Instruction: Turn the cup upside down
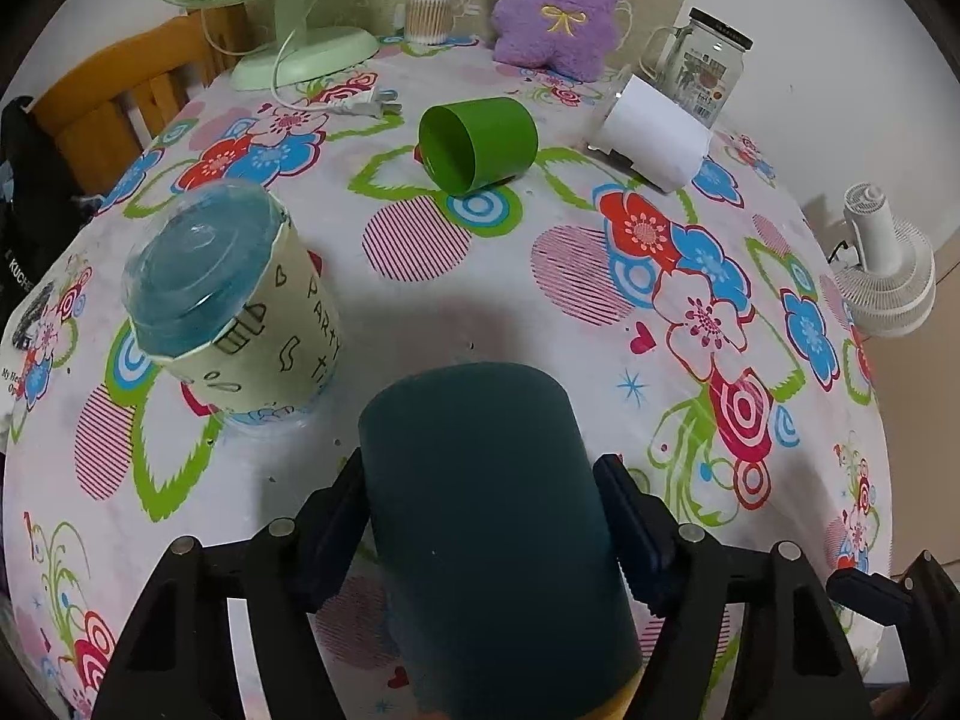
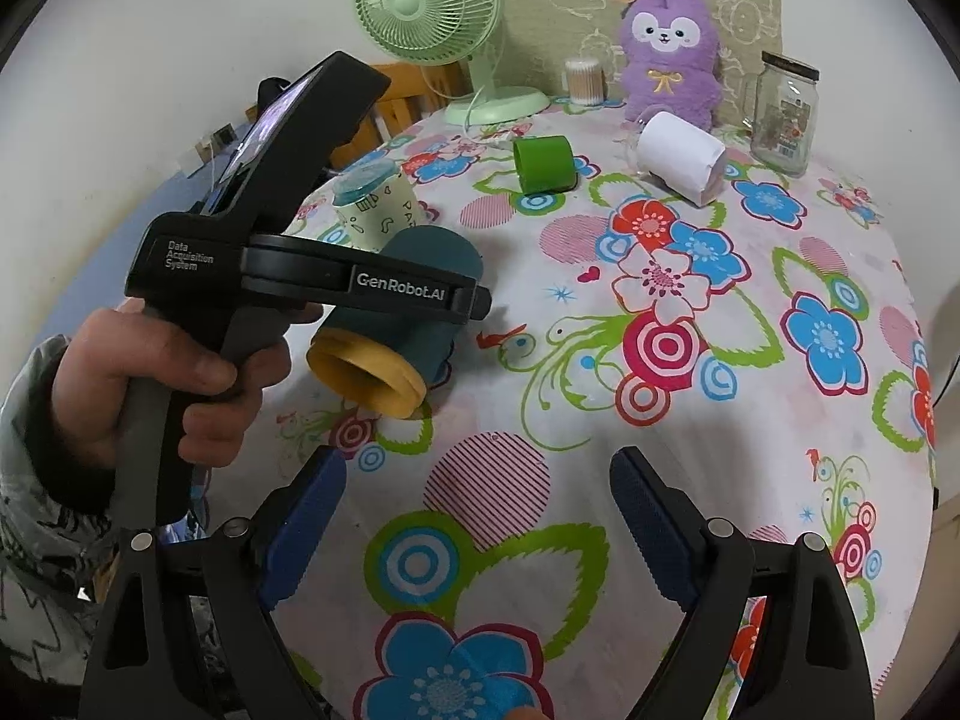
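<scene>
Nearest, the left gripper is clamped on the dark teal plastic cup with a yellow rim, one pad each side of the body, approx mid-height; cup is held off the flowered tablecloth, tilted, its closed base pointing away from the wrist cam and the yellow mouth back toward the person, w/ the left hand on the handle. Right gripper hovers low over the cloth w/ fingers spread wide, holding nothing, near the cup but not touching. Cup looks light, stiff, prob. smooth-walled, so slip during rotation is the risk; a mid-body squeeze seems right, not at the thinner rim. Further off: a pale paper party cup w/ clear domed lid standing, then a green plastic cup on its side, a white cup also on its side. Far edge: glass jar, purple plush toy, green desk fan.
</scene>
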Available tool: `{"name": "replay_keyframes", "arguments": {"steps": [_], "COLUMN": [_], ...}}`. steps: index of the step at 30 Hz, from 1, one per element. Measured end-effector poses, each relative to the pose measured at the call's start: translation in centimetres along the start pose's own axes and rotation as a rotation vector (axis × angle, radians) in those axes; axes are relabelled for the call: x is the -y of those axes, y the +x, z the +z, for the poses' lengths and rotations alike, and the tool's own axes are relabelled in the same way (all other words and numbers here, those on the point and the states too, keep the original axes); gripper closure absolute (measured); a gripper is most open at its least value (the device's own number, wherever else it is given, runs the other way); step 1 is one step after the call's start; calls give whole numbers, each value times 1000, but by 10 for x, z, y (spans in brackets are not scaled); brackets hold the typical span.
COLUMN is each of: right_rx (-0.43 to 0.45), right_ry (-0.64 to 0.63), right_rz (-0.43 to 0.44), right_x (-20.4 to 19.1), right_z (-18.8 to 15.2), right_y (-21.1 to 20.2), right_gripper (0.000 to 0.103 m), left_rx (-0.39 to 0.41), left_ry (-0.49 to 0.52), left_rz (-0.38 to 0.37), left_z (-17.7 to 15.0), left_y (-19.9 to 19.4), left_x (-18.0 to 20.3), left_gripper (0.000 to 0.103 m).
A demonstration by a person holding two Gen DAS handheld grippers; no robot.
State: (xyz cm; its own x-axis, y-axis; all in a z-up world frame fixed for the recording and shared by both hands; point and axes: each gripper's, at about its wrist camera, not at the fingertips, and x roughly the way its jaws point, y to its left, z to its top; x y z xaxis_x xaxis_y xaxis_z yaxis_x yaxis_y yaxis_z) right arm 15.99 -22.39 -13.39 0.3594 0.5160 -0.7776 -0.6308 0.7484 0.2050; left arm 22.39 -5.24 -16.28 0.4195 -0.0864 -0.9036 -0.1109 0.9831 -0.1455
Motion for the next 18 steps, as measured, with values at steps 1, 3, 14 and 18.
{"name": "replay_keyframes", "arguments": {"steps": [1,3,14,18], "right_rx": [2,8,29,36], "right_ry": [0,-2,-35,-44], "right_rz": [-2,-4,-6,-7], "right_x": [-1,-3,-22,-28], "right_z": [0,0,-1,-2], "right_y": [-1,-3,-14,-18], "right_gripper": [12,12,12,12], "left_rx": [0,6,90,119], "left_ry": [-2,-5,1,6], "left_rz": [-1,-7,-58,-72], "left_z": [-1,-3,-21,-29], "left_y": [-2,-7,-57,-73], "left_x": [-1,-1,-3,-3], "left_gripper": [29,30,33,34]}}
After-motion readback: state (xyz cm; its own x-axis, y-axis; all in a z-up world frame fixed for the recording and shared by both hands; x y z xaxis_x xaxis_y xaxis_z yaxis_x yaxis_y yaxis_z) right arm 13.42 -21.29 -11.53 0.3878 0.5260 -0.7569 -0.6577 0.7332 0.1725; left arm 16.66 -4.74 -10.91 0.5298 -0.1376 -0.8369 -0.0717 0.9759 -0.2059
